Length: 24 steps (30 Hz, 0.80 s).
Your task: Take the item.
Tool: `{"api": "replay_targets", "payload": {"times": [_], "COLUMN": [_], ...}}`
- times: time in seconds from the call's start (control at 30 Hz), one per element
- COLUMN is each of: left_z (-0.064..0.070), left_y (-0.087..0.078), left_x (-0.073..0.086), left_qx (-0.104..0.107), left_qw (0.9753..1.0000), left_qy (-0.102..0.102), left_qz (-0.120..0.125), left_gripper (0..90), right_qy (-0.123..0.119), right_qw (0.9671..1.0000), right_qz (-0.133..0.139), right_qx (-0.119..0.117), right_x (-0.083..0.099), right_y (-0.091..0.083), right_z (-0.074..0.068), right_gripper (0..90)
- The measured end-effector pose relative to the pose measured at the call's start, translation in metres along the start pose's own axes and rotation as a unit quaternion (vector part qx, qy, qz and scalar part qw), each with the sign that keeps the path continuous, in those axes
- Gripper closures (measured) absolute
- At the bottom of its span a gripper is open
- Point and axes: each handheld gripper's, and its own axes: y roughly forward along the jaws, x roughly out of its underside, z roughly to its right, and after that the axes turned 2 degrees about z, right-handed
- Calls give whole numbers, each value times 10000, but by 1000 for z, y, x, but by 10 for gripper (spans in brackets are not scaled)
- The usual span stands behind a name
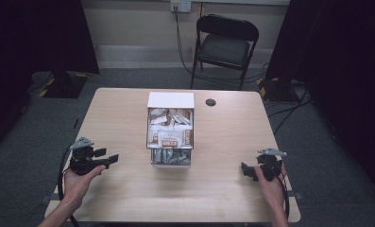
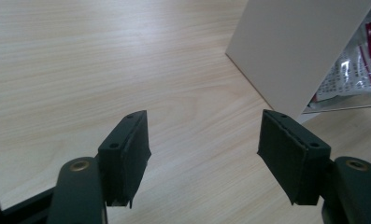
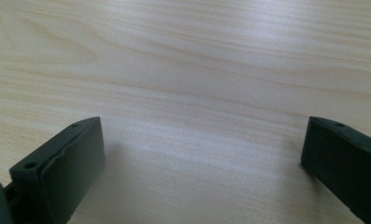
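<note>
High view, pale woodgrain table [image 1: 119, 118], boxy white organizer [image 1: 170, 128], crinkly packets [image 1: 170, 137]

a: what do the tools look like?
b: the left gripper [image 1: 110, 159] and right gripper [image 1: 245, 170] are black, each topped by a grey three-cornered plate, trailing a black cable.
a: and the jaws?
b: flat black pads with small screw holes, brass-coloured pivots behind. forearms bare.
</note>
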Motion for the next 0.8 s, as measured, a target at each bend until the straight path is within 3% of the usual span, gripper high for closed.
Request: {"api": "replay_targets", "payload": {"times": [0.2,0.37,0.63,0.7,0.8], "left_z": [8,14,25,27,29], "left_y": [2,2,12,13,12], "left_x": [-7,-16,-26,-27,-33], "left_qx": [259,230,358,358,474], "left_qw": [9996,9991,9987,9982,9980], "left_qy": [115,345,364,481,406], "left_qz": [-27,38,39,-10,52], "left_gripper": [332,330,355,355,358], "right_qy": [2,6,0,1,4], "right_qw": [10000,10000,10000,10000,10000], "right_qz": [0,-4,1,0,-4], "right_qx": [1,2,2,2,3], "right_x": [0,0,0,0,0], "right_y": [0,0,0,0,0], "right_z": [0,0,0,0,0], "right_gripper": [0,0,0,0,0]}}
